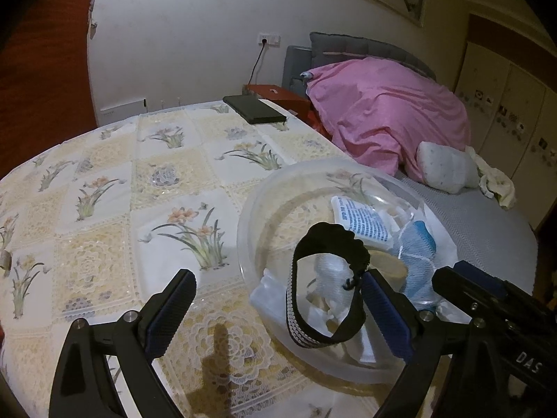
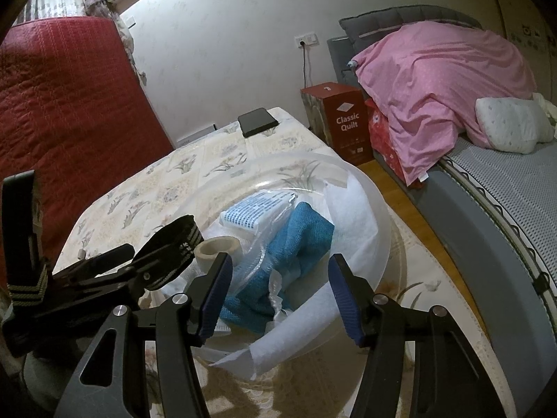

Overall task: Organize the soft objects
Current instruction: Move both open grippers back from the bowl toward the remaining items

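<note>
Hanging over the clear plastic basin [image 1: 243, 216] at lower right of the frame, a black elastic band [image 1: 327, 285] is draped on one pad of the left gripper [image 1: 278, 313], jaws released; the right gripper [image 2: 280, 296] is likewise spread above the blue cloth [image 2: 296, 244]

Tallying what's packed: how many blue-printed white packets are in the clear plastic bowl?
1: the blue-printed white packet lies at the far side of the clear plastic bowl, behind the blue knit cloth. Others may be hidden underneath.
</note>
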Motion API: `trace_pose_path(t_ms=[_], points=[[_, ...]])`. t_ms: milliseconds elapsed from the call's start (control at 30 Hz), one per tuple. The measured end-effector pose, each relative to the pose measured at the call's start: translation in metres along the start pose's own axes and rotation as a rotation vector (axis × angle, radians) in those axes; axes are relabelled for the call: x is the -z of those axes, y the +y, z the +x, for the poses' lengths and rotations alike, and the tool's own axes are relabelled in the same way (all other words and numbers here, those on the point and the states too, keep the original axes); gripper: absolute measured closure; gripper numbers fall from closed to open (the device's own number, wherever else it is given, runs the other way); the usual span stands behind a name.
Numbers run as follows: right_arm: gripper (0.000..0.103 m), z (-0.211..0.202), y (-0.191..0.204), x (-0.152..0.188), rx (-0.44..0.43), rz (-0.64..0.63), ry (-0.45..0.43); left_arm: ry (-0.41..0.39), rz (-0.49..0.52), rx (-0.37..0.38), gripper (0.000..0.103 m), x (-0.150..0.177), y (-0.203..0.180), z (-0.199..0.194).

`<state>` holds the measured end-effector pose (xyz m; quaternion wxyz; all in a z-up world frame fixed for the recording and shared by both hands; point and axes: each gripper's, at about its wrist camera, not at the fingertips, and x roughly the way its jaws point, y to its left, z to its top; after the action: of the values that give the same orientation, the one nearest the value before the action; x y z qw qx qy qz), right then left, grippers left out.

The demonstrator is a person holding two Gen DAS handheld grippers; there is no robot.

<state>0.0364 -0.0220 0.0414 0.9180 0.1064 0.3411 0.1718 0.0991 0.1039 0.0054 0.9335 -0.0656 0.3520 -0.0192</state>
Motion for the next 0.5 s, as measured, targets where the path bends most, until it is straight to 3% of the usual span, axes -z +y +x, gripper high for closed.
trace_pose_path(t_ms=[500], points=[[0.041, -0.007, 0.008, -0.005, 0.001, -0.012, -0.011, -0.055, 0.014, -0.021, 0.005, -0.001, -0.003, -0.024]])
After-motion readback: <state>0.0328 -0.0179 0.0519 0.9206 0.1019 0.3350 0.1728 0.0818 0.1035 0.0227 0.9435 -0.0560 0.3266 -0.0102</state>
